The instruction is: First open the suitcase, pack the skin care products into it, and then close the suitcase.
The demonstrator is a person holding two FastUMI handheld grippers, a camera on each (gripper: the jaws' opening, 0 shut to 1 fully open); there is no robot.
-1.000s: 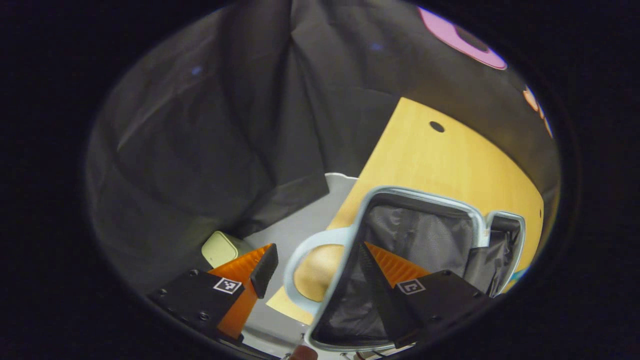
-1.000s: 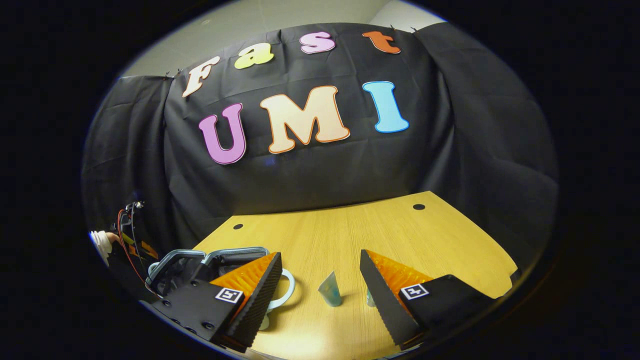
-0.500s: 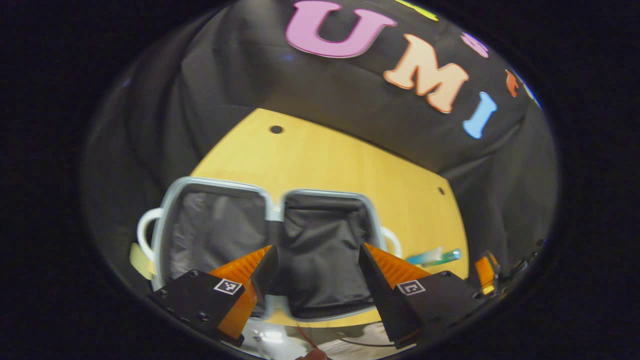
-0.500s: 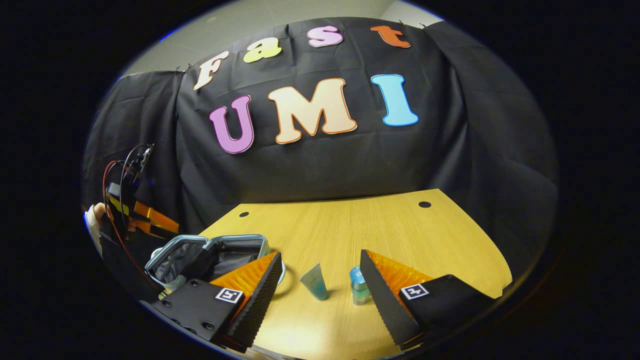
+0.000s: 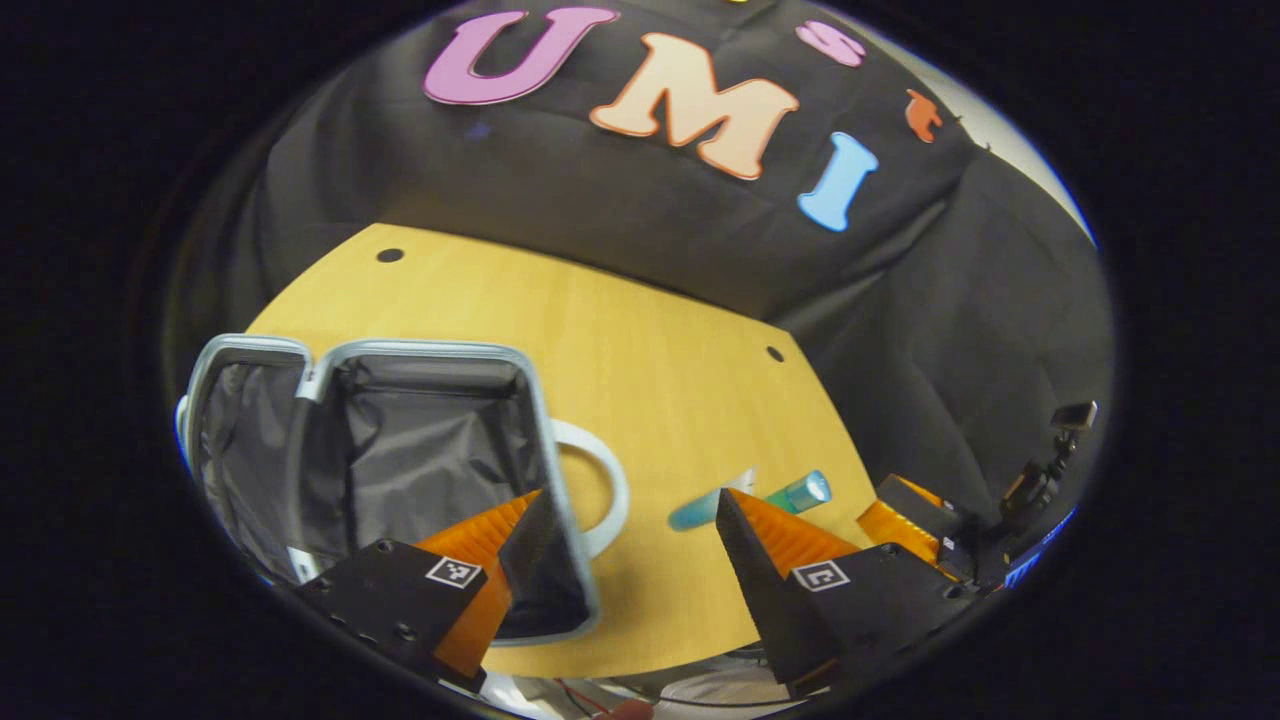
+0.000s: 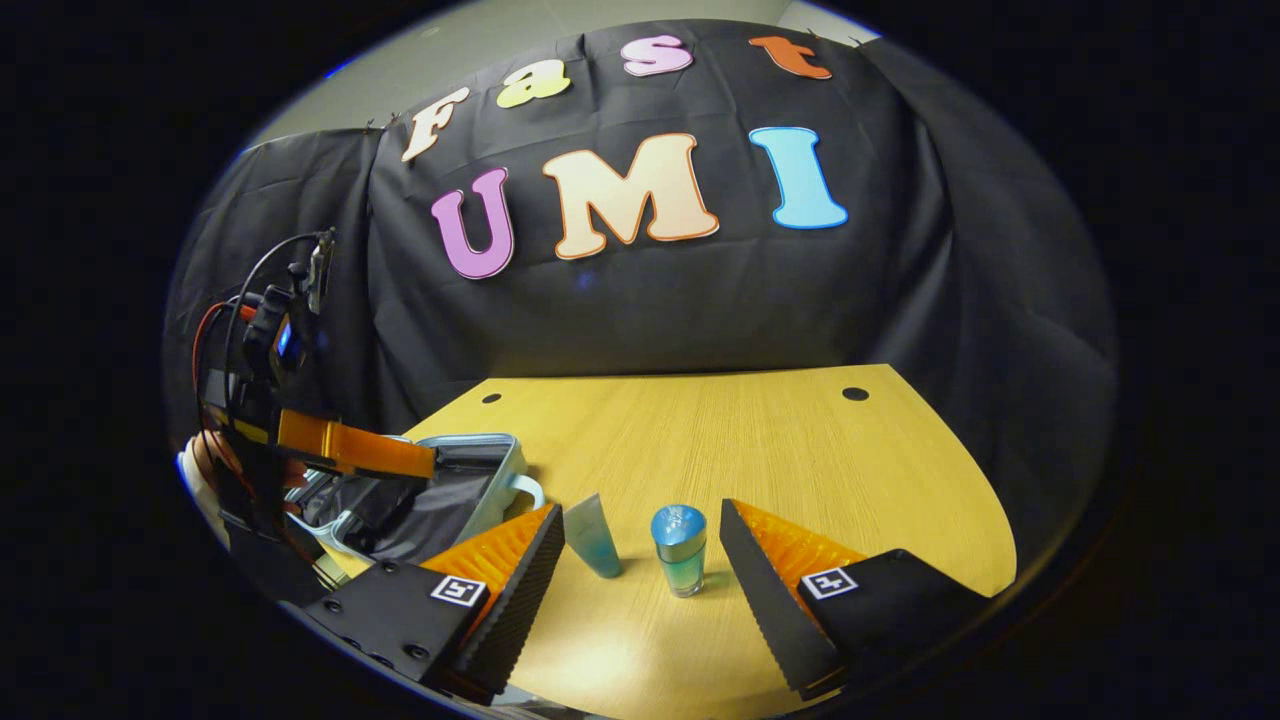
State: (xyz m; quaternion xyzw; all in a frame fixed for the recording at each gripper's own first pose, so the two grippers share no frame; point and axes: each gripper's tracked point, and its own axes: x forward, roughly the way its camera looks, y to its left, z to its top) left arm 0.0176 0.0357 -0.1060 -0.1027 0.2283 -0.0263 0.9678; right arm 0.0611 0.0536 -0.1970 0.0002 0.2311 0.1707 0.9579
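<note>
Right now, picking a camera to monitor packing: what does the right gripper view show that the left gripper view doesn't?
Right gripper view: the left gripper over the suitcase. Left gripper view: the right gripper past the table edge, and both lined suitcase halves from above. Shared: open suitcase, tube, blue-capped bottle, wooden table.

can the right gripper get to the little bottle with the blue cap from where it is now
Probably yes. The right gripper is open, and the bottle stands upright on the table just ahead between its fingers. The tube stands apart to the side.
</note>
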